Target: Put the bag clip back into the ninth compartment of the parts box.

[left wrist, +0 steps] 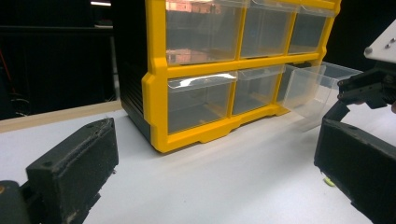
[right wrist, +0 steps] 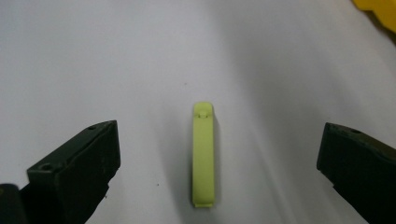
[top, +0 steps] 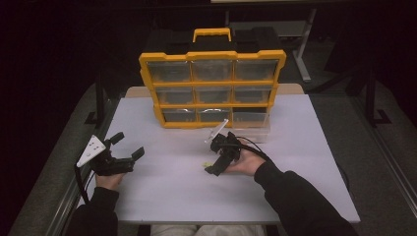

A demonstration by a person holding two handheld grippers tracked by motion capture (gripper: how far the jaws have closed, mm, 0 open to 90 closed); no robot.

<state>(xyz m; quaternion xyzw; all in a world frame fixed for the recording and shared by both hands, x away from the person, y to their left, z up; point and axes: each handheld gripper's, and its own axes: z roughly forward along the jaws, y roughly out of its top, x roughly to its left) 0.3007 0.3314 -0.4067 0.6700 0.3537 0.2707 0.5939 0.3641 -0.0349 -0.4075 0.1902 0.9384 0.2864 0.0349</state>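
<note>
From the high view, the right gripper (top: 212, 167) tips down over a small lime-green clip (top: 206, 164) on the white table (top: 162, 196), before the yellow drawer cabinet (top: 212, 88); the left gripper (top: 129, 145) hovers spread wide, well apart.

In the left gripper view, 1 clear drawer (left wrist: 306, 91) stands pulled out.

In the right gripper view, the clip lies flat between the 2 released jaws, touching neither.
</note>
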